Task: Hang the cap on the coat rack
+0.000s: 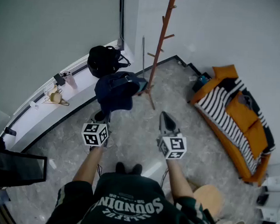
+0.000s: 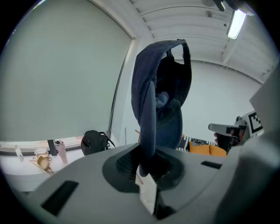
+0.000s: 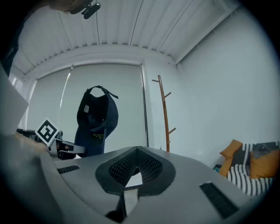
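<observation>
Left gripper [image 2: 146, 169] clamps navy cap [image 2: 146, 87] by brim, strap uppermost.

The cap [image 1: 115, 91] is navy, the coat rack [image 1: 160, 44] reddish-brown, the bag [image 1: 104, 60] black, the sofa [image 1: 246, 120] orange with black-and-white stripes.

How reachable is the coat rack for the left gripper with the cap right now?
Probably yes: the left gripper, shut on the cap, holds it near the coat rack with nothing between them, though the upper pegs may need a step closer.

A black backpack [image 1: 104, 60] sits on the ledge [image 1: 80, 88], orange sofa [image 1: 245, 117] apart.
</observation>
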Demonstrator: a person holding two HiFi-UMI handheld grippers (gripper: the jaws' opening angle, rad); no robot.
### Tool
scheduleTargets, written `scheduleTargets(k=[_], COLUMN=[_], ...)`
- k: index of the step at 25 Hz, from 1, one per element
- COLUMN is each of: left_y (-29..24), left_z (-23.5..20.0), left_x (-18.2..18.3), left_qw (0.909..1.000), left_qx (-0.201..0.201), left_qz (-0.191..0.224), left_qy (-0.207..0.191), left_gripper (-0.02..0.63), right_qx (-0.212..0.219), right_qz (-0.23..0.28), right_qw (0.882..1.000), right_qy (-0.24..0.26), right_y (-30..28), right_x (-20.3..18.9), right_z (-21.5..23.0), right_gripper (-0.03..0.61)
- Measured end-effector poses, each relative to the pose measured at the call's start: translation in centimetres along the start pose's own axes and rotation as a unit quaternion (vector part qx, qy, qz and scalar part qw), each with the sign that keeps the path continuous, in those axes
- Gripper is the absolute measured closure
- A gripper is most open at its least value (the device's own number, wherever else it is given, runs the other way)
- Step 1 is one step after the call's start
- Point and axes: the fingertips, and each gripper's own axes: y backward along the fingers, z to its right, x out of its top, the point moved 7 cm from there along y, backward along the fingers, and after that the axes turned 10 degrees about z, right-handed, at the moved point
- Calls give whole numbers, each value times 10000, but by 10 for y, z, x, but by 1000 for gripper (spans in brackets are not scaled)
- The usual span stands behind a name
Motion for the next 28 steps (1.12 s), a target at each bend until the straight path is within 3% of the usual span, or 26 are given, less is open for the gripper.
scheduleTargets(k=[4, 7, 28], left_y=[3, 4, -12], left_z=[2, 6, 24], left_x=[2, 0, -17], left_qw=[10000, 10000, 9998], left_qx=[-12, -35, -145], left_qz=[59, 40, -137], left_qy=[-44, -25, -45], left_gripper=[598, 598, 598], right_qx=[27, 59, 26], right_qz=[409, 438, 51], right_qw=[9991, 9990, 9994], right_qy=[114, 102, 337], right_y=[0, 5, 9], right_x=[-4, -6, -9], right_z=[4, 2, 6], right_gripper=[580, 580, 580])
